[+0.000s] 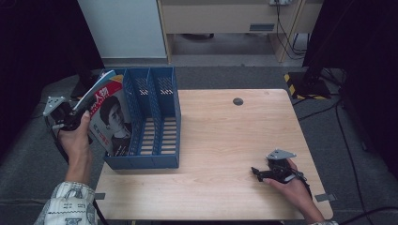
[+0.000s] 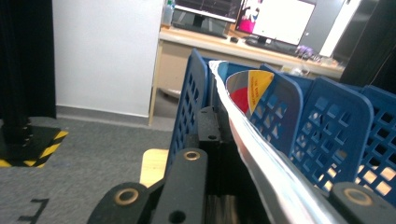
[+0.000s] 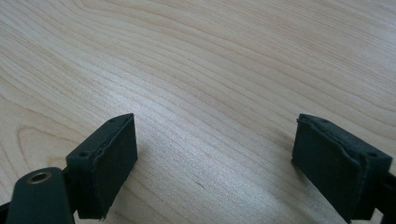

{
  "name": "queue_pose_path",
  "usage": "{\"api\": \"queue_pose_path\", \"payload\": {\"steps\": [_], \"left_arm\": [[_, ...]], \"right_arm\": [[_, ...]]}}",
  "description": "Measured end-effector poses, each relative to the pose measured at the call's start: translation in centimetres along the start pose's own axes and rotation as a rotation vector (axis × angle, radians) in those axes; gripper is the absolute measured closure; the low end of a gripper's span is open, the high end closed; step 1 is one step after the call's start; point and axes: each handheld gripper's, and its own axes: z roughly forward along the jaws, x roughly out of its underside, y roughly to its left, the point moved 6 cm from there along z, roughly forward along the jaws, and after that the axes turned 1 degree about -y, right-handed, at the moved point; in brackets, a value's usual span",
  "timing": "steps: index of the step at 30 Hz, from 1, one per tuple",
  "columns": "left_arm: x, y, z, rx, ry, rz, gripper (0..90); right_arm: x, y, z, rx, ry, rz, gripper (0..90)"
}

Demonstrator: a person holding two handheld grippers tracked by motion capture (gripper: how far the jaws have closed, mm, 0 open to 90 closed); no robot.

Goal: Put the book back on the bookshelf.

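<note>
While the left hand-held gripper clamps the magazine at the rack's nine-o'clock slot, unseated, the right hand-held gripper rests agape.

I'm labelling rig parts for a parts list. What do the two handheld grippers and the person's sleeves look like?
Both the left gripper and the right gripper are black, each topped by a grey three-cornered plate. Brass-coloured rivets mark the jaw linkages. A black cable trails from the left one. The left sleeve is pale with a dark printed pattern.
</note>
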Motion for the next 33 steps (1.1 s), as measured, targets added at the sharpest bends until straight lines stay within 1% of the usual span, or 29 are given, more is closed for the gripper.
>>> {"api": "queue_pose_path", "payload": {"steps": [2, 4, 6, 7, 9, 10, 12, 14, 18, 22, 25, 26, 29, 33], "left_arm": [[0.0, -0.1, 0.1, -0.002, -0.007, 0.001, 86.7], [0.0, -0.2, 0.1, -0.012, -0.008, 0.023, 86.7], [0.1, -0.3, 0.2, -0.015, -0.010, 0.030, 86.7], [0.1, -0.2, 0.2, -0.020, -0.019, 0.037, 86.7], [0.1, -0.1, 0.2, -0.026, -0.024, 0.040, 86.7], [0.1, -0.1, 0.0, -0.021, -0.043, 0.034, 86.7], [0.1, -0.2, -0.1, -0.018, -0.047, 0.035, 86.7], [-0.1, -0.2, -0.2, -0.026, -0.051, 0.044, 86.7], [-0.2, -0.1, -0.1, -0.015, -0.080, 0.030, 86.6], [0.2, 0.0, 0.1, -0.019, -0.101, 0.021, 86.6], [0.5, 0.1, 0.2, -0.024, -0.103, 0.017, 86.6], [0.7, 0.1, 0.3, -0.024, -0.095, 0.022, 86.6], [1.1, 0.1, 0.4, -0.023, -0.093, 0.027, 86.4], [1.2, 0.2, 0.4, -0.017, -0.099, 0.016, 86.3]], "right_arm": [[0.0, 0.0, 0.0, 0.000, 0.000, 0.000, 14.2], [0.0, 0.0, 0.0, 0.000, 0.000, -0.001, 14.2], [0.0, 0.0, 0.0, 0.000, 0.000, 0.000, 14.2], [0.0, 0.0, 0.0, 0.001, -0.002, 0.000, 14.2], [0.0, 0.0, 0.0, -0.001, 0.000, 0.000, 14.2], [0.0, 0.0, 0.0, 0.001, -0.002, 0.000, 14.2], [0.0, 0.0, 0.0, 0.000, 0.000, 0.000, 14.2], [0.0, 0.0, 0.0, 0.001, -0.002, 0.000, 14.2], [0.0, 0.0, 0.0, 0.001, -0.002, 0.000, 14.2], [0.0, 0.0, 0.0, 0.001, -0.002, 0.001, 14.2], [0.0, 0.0, 0.0, 0.001, -0.002, 0.001, 14.2], [0.0, 0.0, 0.0, 0.001, -0.002, -0.001, 14.2], [0.0, 0.0, 0.0, 0.000, -0.002, -0.001, 14.2], [0.0, 0.0, 0.0, 0.000, -0.002, 0.000, 14.2]]}}
